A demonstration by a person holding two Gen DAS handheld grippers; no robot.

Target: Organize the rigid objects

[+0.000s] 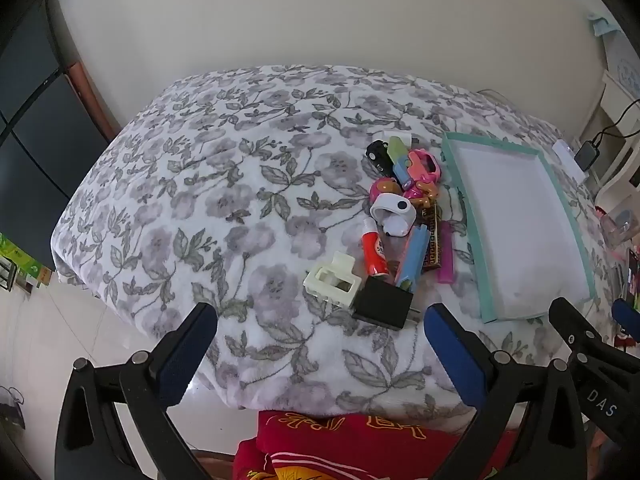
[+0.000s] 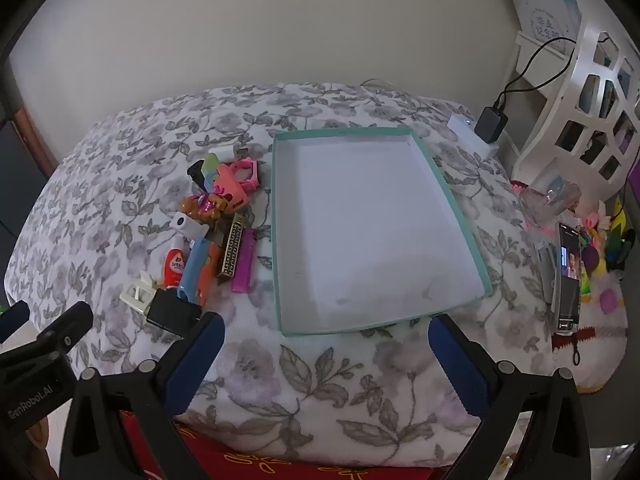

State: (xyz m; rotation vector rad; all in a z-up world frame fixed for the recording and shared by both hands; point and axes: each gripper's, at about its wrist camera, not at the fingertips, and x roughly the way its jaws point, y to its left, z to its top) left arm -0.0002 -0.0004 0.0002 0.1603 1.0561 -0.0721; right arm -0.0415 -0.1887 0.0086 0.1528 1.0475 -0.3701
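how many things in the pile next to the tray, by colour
Hard to be exact, as the pile overlaps.
Black: 2, charger block, car key
Pink/purple: 3, including lighter
Blue: 2, including clip
White/cream: 3, including claw clip
Red: 1, tube
Patterned: 1, lighter
Total: about 12; tray holds none.

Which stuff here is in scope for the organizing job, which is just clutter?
In scope:
- teal-rimmed tray, nothing in it
- black cube
- cream clip
- red tube
- purple lighter
- patterned lighter

Clutter:
- phone
- charger
- red cloth
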